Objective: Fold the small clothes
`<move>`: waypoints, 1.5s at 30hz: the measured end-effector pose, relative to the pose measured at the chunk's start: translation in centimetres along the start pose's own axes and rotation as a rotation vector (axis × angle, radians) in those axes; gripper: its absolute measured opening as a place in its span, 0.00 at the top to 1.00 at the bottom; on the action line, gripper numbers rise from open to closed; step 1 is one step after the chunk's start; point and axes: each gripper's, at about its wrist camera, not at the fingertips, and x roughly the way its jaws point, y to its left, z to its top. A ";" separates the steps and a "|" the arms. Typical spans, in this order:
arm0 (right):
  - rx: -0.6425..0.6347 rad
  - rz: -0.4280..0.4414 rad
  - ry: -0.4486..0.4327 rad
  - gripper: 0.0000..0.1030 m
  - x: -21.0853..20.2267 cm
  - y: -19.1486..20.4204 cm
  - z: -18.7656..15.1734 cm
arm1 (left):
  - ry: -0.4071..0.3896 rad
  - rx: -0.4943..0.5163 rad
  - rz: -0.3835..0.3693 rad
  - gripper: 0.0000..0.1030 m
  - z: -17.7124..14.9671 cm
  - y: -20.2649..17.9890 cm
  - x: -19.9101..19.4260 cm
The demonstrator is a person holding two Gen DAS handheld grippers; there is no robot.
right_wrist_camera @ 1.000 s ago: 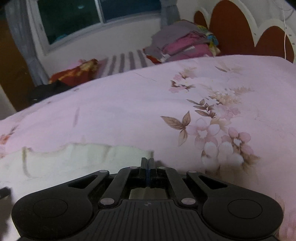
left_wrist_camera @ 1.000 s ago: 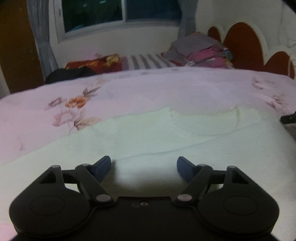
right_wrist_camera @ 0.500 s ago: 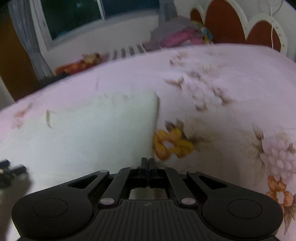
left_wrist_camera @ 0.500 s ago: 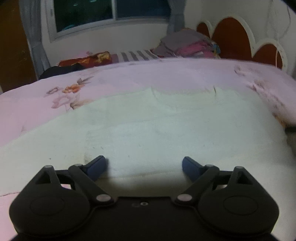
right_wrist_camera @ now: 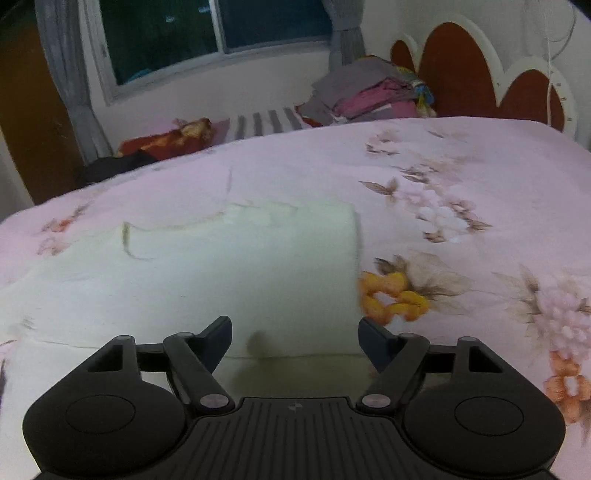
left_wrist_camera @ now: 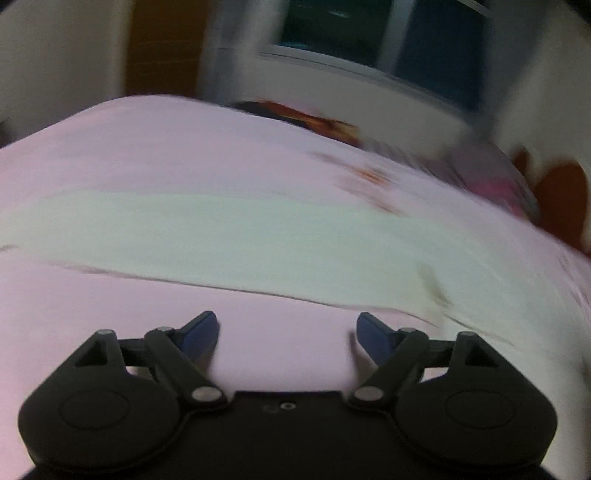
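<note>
Your right gripper (right_wrist_camera: 295, 338) is opening its jaws, and they are standing wide apart with nothing pinched between them. They are hanging just over the near edge of the cream garment (right_wrist_camera: 236, 273), which is lying flat on the pink floral bedspread (right_wrist_camera: 461, 192). The garment is showing a straight folded edge on its right side, and an orange flower (right_wrist_camera: 393, 295) printed on the bedspread is sitting just beside that edge. The cloth is spreading away to the left of the view, with a curved seam showing near its far left part.

Your left gripper (left_wrist_camera: 286, 330) is closing its jaws a little, yet the blue pads (left_wrist_camera: 373, 334) are standing far apart and gripping nothing. Only bare pink bedspread (left_wrist_camera: 184, 147) is lying between and under them. In this view the cream garment (left_wrist_camera: 221, 236) is stretching as a pale band across the bed just beyond the fingertips, not touching them. The whole view is tilting and smearing with blur, so you cannot be reading finer detail of the cloth here.

Farther off, past the far edge of the bed, a red and orange patterned cloth (right_wrist_camera: 173, 136) and a dark garment (right_wrist_camera: 118, 164) are lying to the left, and a stack of folded clothes (right_wrist_camera: 373, 96) in grey and pink is sitting to the right, against the scalloped headboard (right_wrist_camera: 461, 70). Behind them a dark window (right_wrist_camera: 207, 33) is showing between grey curtains (right_wrist_camera: 66, 74).
</note>
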 end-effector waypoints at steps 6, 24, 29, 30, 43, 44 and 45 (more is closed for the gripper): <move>0.044 0.039 0.020 0.49 1.2 2.2 0.3 | -0.038 -0.263 0.047 0.46 2.8 9.7 0.5; 0.092 0.004 0.017 0.49 1.4 1.9 1.5 | -0.082 -0.375 0.141 0.97 7.6 13.0 2.3; 0.111 0.000 0.003 0.49 1.4 1.8 1.5 | -0.090 -0.253 0.001 0.97 8.0 6.7 1.9; 0.112 -0.008 0.000 0.49 1.4 1.7 1.4 | -0.084 -0.232 -0.038 0.97 8.0 4.8 1.9; 0.191 -0.011 -0.029 0.49 -0.4 -1.8 1.5 | 0.072 0.208 -0.362 0.97 2.8 -19.0 3.9; 0.199 -0.013 -0.032 0.49 -0.6 -2.3 1.5 | 0.095 0.234 -0.374 0.97 2.3 -20.2 4.0; 0.208 -0.017 -0.034 0.49 -0.8 -2.8 1.5 | 0.114 0.261 -0.385 0.97 1.6 -21.5 4.3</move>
